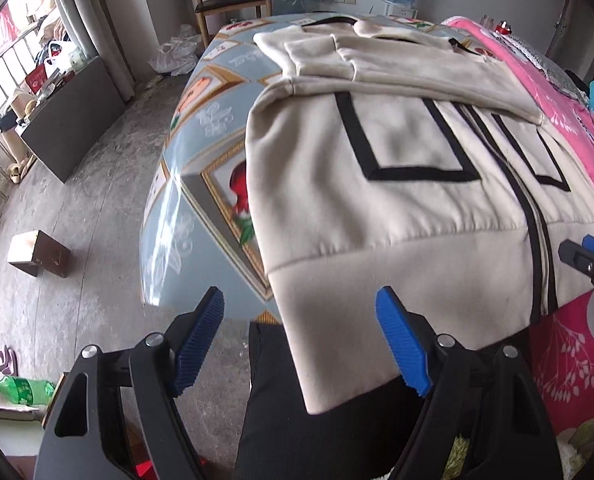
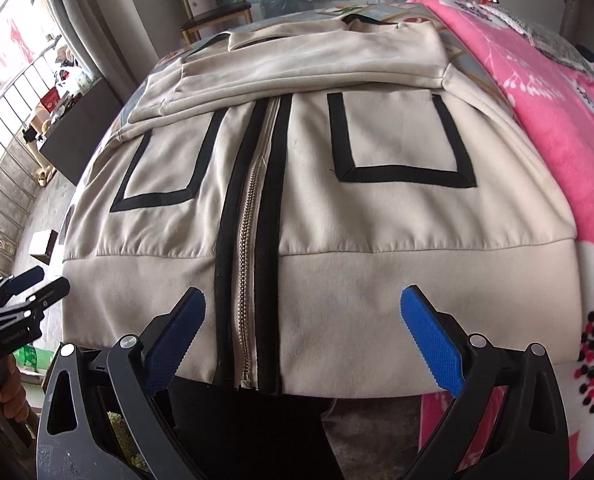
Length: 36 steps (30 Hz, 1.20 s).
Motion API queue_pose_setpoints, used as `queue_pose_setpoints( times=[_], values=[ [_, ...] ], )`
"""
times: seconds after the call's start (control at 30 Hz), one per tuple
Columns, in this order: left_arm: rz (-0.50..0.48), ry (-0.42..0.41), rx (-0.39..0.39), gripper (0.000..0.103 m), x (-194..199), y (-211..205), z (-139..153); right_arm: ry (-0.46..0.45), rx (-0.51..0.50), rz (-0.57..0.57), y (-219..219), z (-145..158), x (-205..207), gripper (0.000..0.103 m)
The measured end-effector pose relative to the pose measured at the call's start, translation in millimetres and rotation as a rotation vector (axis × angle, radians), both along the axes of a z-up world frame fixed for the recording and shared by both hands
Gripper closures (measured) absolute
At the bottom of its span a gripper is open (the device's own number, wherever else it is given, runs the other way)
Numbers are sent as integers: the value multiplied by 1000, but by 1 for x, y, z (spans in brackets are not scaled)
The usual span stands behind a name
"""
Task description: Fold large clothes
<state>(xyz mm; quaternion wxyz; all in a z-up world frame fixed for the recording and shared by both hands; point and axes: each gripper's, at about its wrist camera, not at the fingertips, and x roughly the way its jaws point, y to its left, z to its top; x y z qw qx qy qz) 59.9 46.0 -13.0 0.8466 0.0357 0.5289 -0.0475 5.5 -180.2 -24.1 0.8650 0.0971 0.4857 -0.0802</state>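
A cream zip jacket [image 1: 397,220] with black trim lies face up on a bed, both sleeves folded across its chest. Its zipper [image 2: 249,240] runs down the middle to the hem. My left gripper [image 1: 300,293] stands open at the hem's left corner, which hangs over the bed edge between the blue pads without touching them. It also shows at the left edge of the right wrist view, left gripper [image 2: 51,280]. My right gripper [image 2: 303,291] is open just above the hem of the jacket [image 2: 317,220], straddling the zipper's lower end. The right gripper [image 1: 577,246] peeks in at the right edge.
A blue-grey patterned cover [image 1: 201,128] lies under the jacket, with a pink floral blanket [image 2: 537,100] to the right. A person's dark trousers [image 1: 281,420] are below the hem. On the floor stand a cardboard box [image 1: 37,256] and a green bottle [image 1: 21,390]; a chair [image 1: 233,0] stands behind.
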Motion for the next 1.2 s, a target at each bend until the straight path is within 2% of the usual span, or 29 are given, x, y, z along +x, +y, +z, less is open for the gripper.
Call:
queue_pose_setpoints(
  times=[0.17, 0.27, 0.43, 0.63, 0.9, 1.2],
  values=[
    [10, 44, 15, 27, -7, 3, -12, 13, -19, 17, 4, -2, 7, 8],
    [-2, 56, 59, 27, -11, 0, -18, 9, -22, 24, 6, -1, 12, 8],
    [-10, 78, 58, 27, -17, 0, -25, 22, -15, 18, 7, -8, 22, 8],
    [-15, 80, 66, 27, -19, 0, -25, 46, -38, 8, 9, -18, 30, 8],
    [-20, 80, 75, 27, -18, -3, -26, 3, -95, 17, 8, -12, 38, 8],
    [-16, 83, 80, 27, -17, -5, -25, -1, -85, 21, 4, -22, 45, 7]
  ],
)
